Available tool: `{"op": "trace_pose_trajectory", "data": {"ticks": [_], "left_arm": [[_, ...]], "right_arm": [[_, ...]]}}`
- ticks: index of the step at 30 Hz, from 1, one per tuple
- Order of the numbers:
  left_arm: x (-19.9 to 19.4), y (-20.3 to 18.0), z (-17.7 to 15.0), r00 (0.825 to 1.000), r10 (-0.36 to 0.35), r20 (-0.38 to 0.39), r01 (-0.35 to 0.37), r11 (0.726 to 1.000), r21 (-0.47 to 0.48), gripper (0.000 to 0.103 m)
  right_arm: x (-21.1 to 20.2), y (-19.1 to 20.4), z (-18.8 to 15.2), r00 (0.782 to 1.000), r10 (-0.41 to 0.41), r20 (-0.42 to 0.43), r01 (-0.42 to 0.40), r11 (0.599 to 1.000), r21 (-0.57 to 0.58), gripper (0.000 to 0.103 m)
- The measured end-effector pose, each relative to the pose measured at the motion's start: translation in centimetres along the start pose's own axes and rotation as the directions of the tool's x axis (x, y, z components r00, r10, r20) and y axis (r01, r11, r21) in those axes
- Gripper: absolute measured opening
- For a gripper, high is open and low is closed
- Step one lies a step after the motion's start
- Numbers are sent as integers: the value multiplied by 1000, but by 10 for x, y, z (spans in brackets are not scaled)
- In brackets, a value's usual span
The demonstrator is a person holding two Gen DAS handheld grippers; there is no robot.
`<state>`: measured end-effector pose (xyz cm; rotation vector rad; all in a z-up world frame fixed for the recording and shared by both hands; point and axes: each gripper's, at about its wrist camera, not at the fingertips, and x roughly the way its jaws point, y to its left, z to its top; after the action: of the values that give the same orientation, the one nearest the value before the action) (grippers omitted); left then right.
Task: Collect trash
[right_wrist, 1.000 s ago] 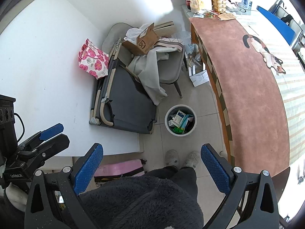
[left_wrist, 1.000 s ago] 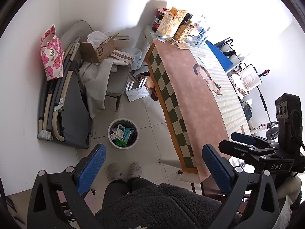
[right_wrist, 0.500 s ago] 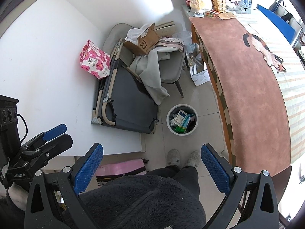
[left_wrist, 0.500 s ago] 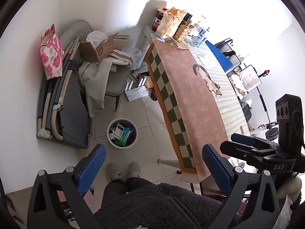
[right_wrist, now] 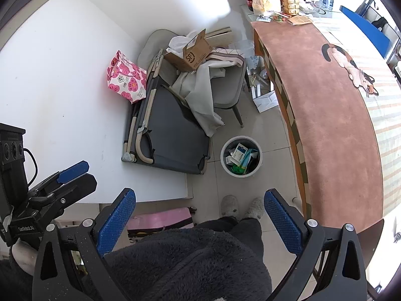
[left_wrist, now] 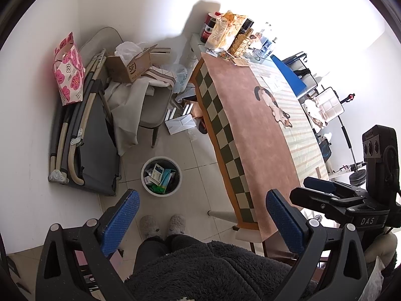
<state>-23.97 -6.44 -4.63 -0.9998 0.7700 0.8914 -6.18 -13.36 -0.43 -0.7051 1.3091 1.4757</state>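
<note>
A white round bin [left_wrist: 160, 193] stands on the tiled floor beside the table, holding several small boxes and green wrappers [left_wrist: 160, 177]; it also shows in the right wrist view [right_wrist: 241, 174]. My left gripper [left_wrist: 200, 215] is open and empty, held high above the floor over my legs. My right gripper [right_wrist: 199, 214] is open and empty, also held high. Each gripper shows at the edge of the other's view: the right [left_wrist: 351, 200] and the left [right_wrist: 50, 190].
A long table [left_wrist: 250, 130] with a pink cat mat runs along the right, with bottles and snack bags [left_wrist: 225, 35] at its far end. A grey chair [left_wrist: 153, 105] piled with cloth and a cardboard box [left_wrist: 130, 67], a folded cot [left_wrist: 87, 145] and a pink bag [left_wrist: 69, 72] line the left wall.
Both views have shifted slightly; the bin and floor items sit a little lower and nearer the middle. Both grippers stay open and empty.
</note>
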Motion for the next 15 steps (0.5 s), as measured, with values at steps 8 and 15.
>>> {"op": "trace_pose_trajectory", "data": {"ticks": [8, 15], "left_arm": [[-2, 1, 1, 1000, 6, 4, -6, 1000, -8, 103], [-3, 1, 0, 1000, 10, 6, -10, 1000, -13, 103]], "right_arm": [[0, 0, 1, 1000, 0, -5, 0, 1000, 0, 103], [-1, -2, 2, 1000, 4, -8, -4, 1000, -4, 103]]}}
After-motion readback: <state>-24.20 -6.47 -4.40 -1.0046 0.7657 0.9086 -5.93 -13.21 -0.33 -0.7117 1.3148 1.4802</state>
